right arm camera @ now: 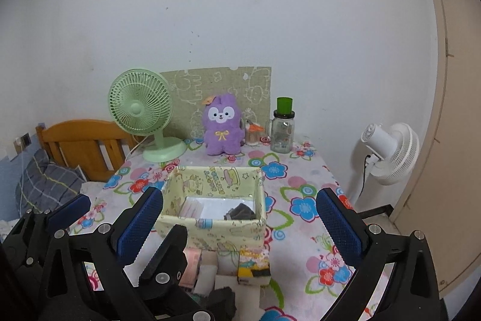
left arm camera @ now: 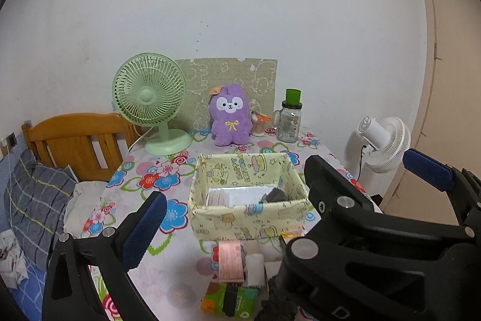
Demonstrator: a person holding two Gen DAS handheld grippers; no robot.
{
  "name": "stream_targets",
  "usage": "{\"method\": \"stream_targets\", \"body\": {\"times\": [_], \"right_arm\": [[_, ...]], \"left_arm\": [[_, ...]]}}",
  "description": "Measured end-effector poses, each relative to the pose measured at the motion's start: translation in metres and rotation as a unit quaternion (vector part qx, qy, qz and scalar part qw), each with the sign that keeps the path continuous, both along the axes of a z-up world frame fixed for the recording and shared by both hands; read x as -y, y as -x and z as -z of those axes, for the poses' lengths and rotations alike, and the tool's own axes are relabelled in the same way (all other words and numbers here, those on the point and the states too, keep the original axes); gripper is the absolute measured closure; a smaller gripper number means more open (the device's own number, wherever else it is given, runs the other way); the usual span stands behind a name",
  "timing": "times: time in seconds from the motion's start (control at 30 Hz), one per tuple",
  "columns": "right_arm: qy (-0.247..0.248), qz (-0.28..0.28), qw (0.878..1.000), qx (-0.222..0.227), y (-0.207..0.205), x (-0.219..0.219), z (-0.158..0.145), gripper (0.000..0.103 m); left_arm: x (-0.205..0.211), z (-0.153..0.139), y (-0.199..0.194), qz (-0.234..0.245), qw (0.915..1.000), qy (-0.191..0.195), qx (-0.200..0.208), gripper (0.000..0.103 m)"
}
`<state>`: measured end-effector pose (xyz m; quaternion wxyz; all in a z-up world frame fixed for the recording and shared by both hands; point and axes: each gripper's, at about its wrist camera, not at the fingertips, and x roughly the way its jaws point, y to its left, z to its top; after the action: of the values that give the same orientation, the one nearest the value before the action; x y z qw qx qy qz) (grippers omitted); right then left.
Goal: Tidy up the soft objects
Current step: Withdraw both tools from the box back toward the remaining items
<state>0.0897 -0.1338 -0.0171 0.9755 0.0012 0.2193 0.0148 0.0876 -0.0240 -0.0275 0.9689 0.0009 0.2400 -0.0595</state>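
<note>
Yellow fabric box at frame centre, a few soft items already inside. More packets piled below it, lower centre. Left gripper and right gripper: jaws wide apart, empty. Judgement: descend squarely over one packet, pinch its middle, avoid neighbours.

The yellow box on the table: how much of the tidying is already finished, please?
Done: the yellow box already holds a pink-white packet and a dark soft item. In hand: nothing; the left claw and the right claw are both open and empty. Left: small packets and a dark cloth lie before the box, not yet in it.
</note>
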Motion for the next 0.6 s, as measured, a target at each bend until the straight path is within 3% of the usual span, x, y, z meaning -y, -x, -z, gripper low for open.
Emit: {"method": "stream_targets", "body": {"times": [0.6], "right_arm": [[-0.01, -0.019, 1.0, 0.001, 0.033, 0.0, 0.038, 0.0]], "left_arm": [[-0.012, 0.044, 0.026, -0.012, 0.9998, 0.014, -0.01, 0.0]]}}
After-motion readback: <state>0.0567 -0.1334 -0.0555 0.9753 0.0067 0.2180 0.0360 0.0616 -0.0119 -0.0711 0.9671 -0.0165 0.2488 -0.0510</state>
